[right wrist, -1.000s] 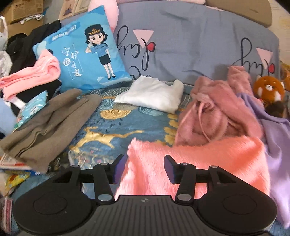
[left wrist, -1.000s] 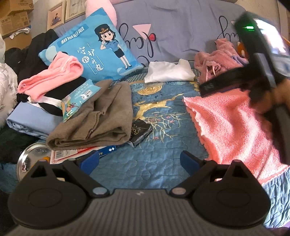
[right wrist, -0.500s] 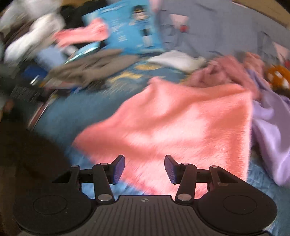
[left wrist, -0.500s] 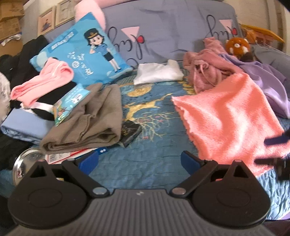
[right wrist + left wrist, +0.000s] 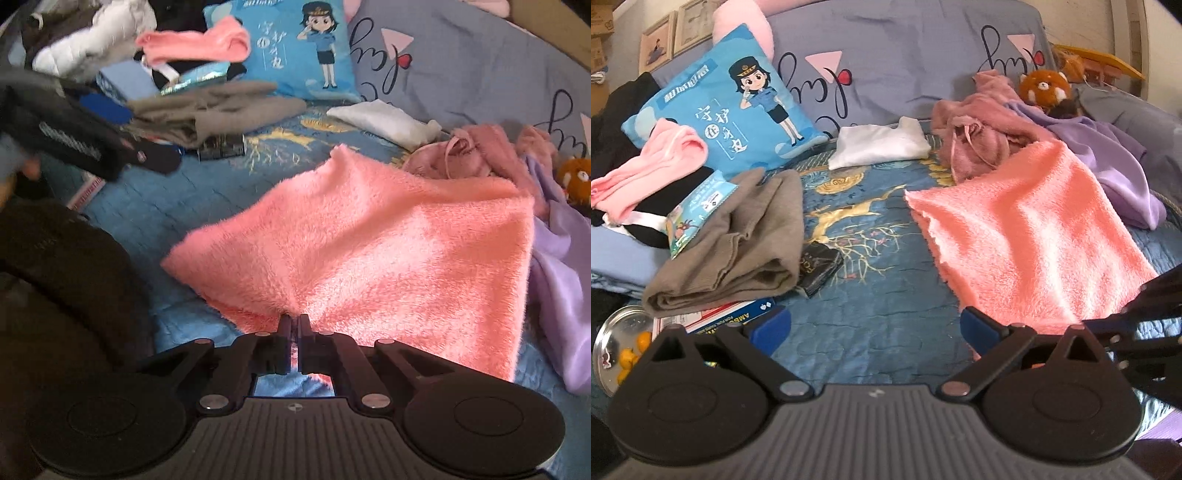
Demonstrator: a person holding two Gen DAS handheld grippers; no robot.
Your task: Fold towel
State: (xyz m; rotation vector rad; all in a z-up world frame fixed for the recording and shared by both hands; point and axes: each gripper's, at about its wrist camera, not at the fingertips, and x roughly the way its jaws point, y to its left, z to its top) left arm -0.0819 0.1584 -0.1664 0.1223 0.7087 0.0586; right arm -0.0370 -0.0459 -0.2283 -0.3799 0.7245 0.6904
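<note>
A fluffy pink towel (image 5: 1027,236) lies spread on the blue quilted bedspread (image 5: 871,317). In the right wrist view the same pink towel (image 5: 369,251) fills the centre, and my right gripper (image 5: 294,321) is shut on its near edge. My left gripper (image 5: 875,325) stands open over the bare quilt, left of the towel's near corner, with nothing between its blue-padded fingers. The right gripper (image 5: 1108,328) shows as a dark shape at the towel's near right edge in the left wrist view. The left gripper (image 5: 110,110) appears blurred at the far left in the right wrist view.
A folded grey-brown garment (image 5: 738,236) lies left, with a black packet (image 5: 818,266) beside it. Behind are a blue cartoon cushion (image 5: 735,107), white cloth (image 5: 879,146), dusty-pink garment (image 5: 979,136), purple cloth (image 5: 1115,162) and a plush toy (image 5: 1045,88). A metal dish (image 5: 620,343) sits low left.
My right gripper has swung from the towel's far side to its near edge and shut on it. The left gripper has stayed open, its view shifting slightly right.
</note>
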